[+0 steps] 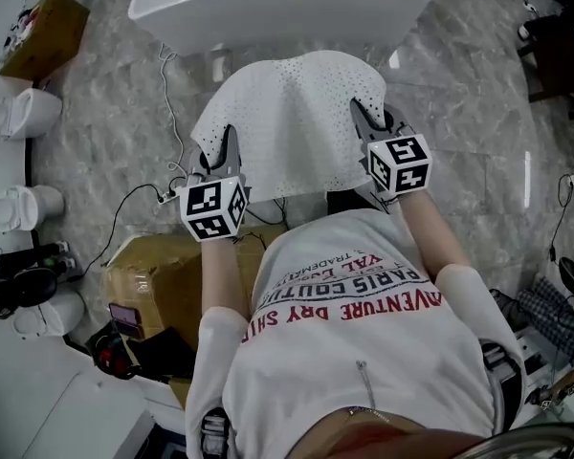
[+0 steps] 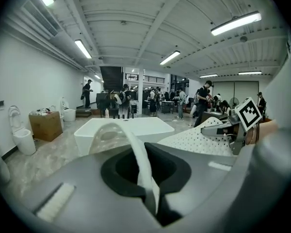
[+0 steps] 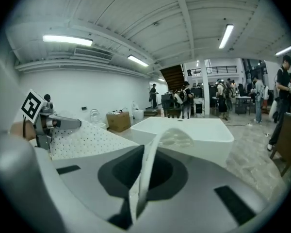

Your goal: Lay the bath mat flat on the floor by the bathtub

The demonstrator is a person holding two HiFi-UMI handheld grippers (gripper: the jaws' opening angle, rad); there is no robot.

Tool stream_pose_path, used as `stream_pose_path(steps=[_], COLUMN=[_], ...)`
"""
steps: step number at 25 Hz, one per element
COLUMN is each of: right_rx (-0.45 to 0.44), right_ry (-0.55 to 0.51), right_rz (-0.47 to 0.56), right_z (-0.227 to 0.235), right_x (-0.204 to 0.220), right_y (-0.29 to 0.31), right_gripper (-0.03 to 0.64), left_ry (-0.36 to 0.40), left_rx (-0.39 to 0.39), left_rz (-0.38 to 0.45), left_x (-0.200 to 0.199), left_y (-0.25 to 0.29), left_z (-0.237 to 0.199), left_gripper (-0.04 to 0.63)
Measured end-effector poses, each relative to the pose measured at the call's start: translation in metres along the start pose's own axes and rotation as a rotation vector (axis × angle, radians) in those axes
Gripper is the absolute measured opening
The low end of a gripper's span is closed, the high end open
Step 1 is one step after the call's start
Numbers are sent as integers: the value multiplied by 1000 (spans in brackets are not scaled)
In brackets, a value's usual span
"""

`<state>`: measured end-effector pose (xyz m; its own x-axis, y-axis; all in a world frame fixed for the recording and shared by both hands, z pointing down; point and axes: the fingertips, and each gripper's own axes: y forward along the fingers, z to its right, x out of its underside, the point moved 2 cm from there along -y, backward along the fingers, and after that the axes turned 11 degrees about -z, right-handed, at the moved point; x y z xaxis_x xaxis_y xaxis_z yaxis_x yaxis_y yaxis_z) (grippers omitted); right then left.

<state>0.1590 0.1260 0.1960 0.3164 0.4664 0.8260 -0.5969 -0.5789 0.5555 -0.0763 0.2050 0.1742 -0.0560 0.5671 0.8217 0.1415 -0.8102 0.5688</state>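
The white perforated bath mat [image 1: 292, 122] hangs spread in the air between my two grippers, in front of the white bathtub [image 1: 277, 3]. My left gripper [image 1: 228, 149] is shut on the mat's left edge, and my right gripper [image 1: 365, 120] is shut on its right edge. In the left gripper view the mat's edge [image 2: 141, 161] runs pinched between the jaws of the left gripper [image 2: 145, 181], with the bathtub [image 2: 126, 130] beyond. The right gripper view shows the same for the right gripper [image 3: 140, 183]: the mat's edge [image 3: 148, 166] is clamped, and the bathtub [image 3: 194, 130] lies ahead.
A cardboard box [image 1: 153, 275] stands at my left side, and another box [image 1: 43, 32] sits at the far left. Toilets [image 1: 19, 113] line the left wall. Cables [image 1: 163, 194] trail over the marble floor [image 1: 459, 113]. A dark chair [image 1: 560, 55] stands at the right. People stand far behind the tub.
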Motion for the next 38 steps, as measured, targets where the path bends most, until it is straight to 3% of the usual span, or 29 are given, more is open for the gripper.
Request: stream_pose_path(steps=[7, 13, 23, 30, 38], right_rx=[-28, -17, 70, 133, 141], right_ry=[-27, 1, 116, 173, 169], right_rz=[-42, -98, -218, -284, -409], right_z=[86, 135, 156, 180, 212], right_x=[-39, -55, -73, -52, 40], right_y=[67, 115, 232, 333, 447], right_gripper=[18, 18, 18, 18, 18], left_ry=[-26, 1, 38, 72, 5], left_rx=[-34, -21, 117, 199, 173], left_rz=[-21, -79, -162, -222, -312], left_x=[-55, -79, -95, -67, 28], left_y=[93, 157, 278, 384, 495], left_z=[-18, -33, -121, -185, -234], left_gripper=[18, 18, 18, 18, 18])
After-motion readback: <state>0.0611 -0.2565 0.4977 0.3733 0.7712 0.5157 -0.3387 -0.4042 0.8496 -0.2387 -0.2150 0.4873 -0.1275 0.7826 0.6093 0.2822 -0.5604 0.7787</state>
